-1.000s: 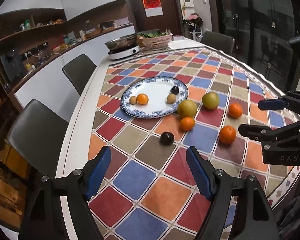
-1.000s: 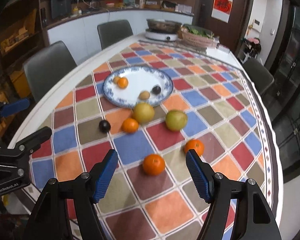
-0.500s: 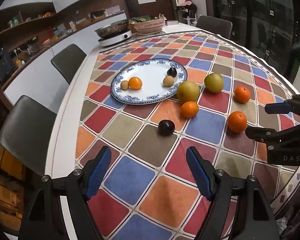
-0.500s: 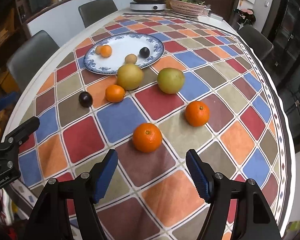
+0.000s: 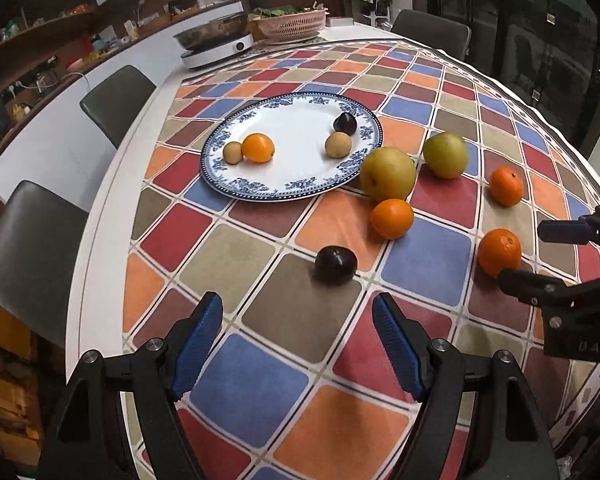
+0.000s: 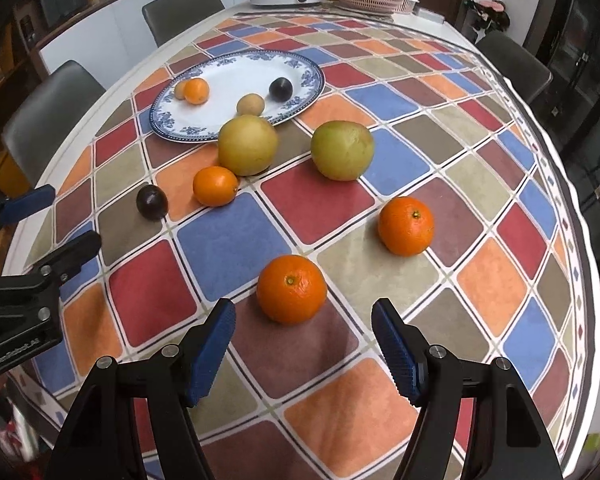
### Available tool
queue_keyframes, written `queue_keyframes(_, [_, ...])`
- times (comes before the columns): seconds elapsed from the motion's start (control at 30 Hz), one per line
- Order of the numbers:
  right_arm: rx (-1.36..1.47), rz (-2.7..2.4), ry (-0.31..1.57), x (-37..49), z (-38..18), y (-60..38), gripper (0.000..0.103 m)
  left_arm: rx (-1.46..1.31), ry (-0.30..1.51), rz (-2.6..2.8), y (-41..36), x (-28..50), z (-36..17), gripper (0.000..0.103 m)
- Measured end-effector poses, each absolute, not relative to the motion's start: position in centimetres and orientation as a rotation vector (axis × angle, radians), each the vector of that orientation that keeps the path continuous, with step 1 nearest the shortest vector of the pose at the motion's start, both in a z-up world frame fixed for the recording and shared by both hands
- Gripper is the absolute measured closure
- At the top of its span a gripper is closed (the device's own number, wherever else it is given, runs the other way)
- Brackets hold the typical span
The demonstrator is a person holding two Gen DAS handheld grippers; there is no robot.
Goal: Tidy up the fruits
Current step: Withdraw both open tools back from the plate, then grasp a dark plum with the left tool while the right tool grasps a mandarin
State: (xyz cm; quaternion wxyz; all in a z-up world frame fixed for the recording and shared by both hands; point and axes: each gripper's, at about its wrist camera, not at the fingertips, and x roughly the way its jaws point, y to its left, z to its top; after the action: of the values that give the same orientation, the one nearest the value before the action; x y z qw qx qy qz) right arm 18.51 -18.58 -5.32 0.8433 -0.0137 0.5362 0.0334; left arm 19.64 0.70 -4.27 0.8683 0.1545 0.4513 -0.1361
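Note:
A blue-rimmed white plate (image 5: pixel 292 188) (image 6: pixel 300 68) holds an orange, a dark plum and two small tan fruits. On the checked cloth lie a dark plum (image 5: pixel 335 265) (image 6: pixel 152 202), three oranges (image 5: pixel 392 218) (image 6: pixel 292 289) (image 6: pixel 405 225) and two yellow-green pears (image 5: pixel 387 174) (image 6: pixel 342 150). My left gripper (image 5: pixel 298 340) is open and empty, just short of the loose plum. My right gripper (image 6: pixel 303 340) is open and empty, just short of the nearest orange; it also shows in the left wrist view (image 5: pixel 540 256).
Grey chairs (image 5: pixel 116 100) stand along the left side of the table, and one stands at the far end (image 5: pixel 432 30). An induction cooker with a pan (image 5: pixel 216 46) and a pink basket (image 5: pixel 290 26) stand at the far end. The table edge (image 6: pixel 580 280) curves at right.
Both grippers have moved forward and lower toward the table. The loose plum and the nearest orange are now much closer to the fingertips. No fruit has moved.

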Motion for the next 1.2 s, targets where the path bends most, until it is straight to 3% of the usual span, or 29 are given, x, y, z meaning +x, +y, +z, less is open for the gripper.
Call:
queue_keyframes(0.37, [0.025,0.083,1.165,19.7,-6.4,-19.0,0.033,0.295,0.976,-0.324,-0.4,22.4,-5.7,0.027])
queue_keyframes(0.43, [0.013,0.083,1.162,19.8,-6.6,-18.8,0.033,0.288,0.991,-0.328,-0.5,22.8,-6.2,0.037])
queue_keyframes(0.63, [0.019,0.099,1.181,20.0,-7.2,-18.7,0.04,0.283,1.015,-0.341,-1.0,23.5,-7.2,0.052])
queue_keyframes(1.1, [0.014,0.138,1.166,20.4,-7.7,-18.7,0.06,0.25,1.059,-0.36,-1.7,24.6,-8.5,0.072])
queue_keyframes(1.2, [0.014,0.148,1.158,20.3,-7.7,-18.6,0.061,0.269,1.053,-0.345,-1.8,24.5,-8.4,0.072])
